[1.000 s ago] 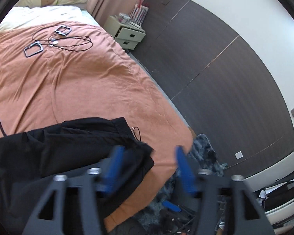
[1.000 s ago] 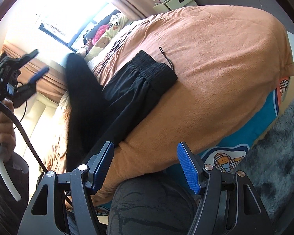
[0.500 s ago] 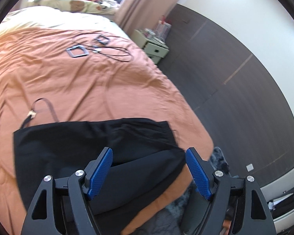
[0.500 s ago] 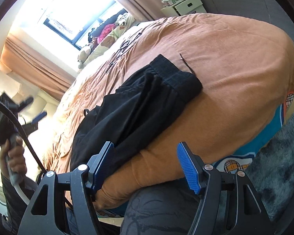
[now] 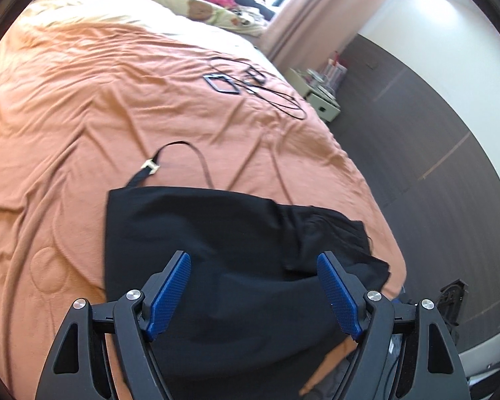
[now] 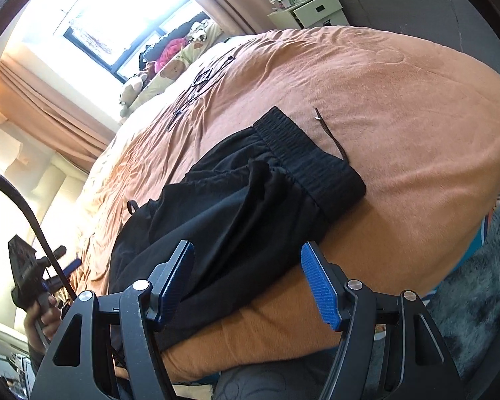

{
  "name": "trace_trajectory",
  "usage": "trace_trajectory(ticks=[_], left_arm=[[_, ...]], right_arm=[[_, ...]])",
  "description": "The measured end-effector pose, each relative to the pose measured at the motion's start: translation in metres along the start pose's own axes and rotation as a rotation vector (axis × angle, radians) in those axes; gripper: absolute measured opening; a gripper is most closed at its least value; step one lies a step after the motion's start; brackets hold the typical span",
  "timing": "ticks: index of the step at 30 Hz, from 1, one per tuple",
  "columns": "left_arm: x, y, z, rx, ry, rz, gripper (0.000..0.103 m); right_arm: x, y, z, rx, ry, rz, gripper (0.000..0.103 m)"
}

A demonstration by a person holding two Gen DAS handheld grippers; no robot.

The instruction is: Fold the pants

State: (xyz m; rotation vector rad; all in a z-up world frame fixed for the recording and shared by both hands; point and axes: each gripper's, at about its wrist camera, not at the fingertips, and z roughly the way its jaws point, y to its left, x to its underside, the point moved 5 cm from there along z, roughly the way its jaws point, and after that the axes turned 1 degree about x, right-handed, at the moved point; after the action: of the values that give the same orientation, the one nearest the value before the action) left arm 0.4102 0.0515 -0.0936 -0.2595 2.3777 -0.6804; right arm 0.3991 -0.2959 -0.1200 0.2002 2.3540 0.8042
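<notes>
Black pants [image 5: 223,243] lie folded over on the orange bedspread [image 5: 83,106] near the bed's front edge. Their ribbed waistband [image 6: 310,163] points toward the bed's corner, with a drawstring [image 6: 331,135] trailing onto the spread. My left gripper [image 5: 253,293] is open and empty, hovering just above the pants' near part. My right gripper [image 6: 248,283] is open and empty at the bed's edge, its left finger over the lower fold of the pants [image 6: 223,233]. The left gripper also shows far left in the right wrist view [image 6: 50,266], held in a hand.
A dark strap with a gold buckle [image 5: 151,165] lies just beyond the pants. Cables and small frames [image 5: 246,83] lie farther up the bed. A white nightstand [image 5: 320,96] stands by the dark wall. A grey rug [image 6: 476,293] covers the floor beside the bed.
The left gripper has swung left and come over the pants, which now lie flat and folded on the bed. The raised leg seen a second ago is down. The right gripper barely moved.
</notes>
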Motion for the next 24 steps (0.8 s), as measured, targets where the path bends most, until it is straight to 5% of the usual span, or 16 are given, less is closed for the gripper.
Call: trace_trajectory(ticks=[10,17,24], left_arm=[[-0.001,0.058,0.000,-0.027,-0.022,-0.116,0.080],[0.002,0.074,-0.006,-0.032,-0.042,-0.161,0.080],[0.010,0.091,0.002,-0.059,-0.018,-0.206,0.080]], right_arm=[[-0.022,0.017,0.043,0.052,0.042,-0.031,0.065],[-0.031,0.024,0.070,0.122,0.074,-0.041,0.008],[-0.040,0.031,0.054,0.115,0.021,-0.083,0.001]])
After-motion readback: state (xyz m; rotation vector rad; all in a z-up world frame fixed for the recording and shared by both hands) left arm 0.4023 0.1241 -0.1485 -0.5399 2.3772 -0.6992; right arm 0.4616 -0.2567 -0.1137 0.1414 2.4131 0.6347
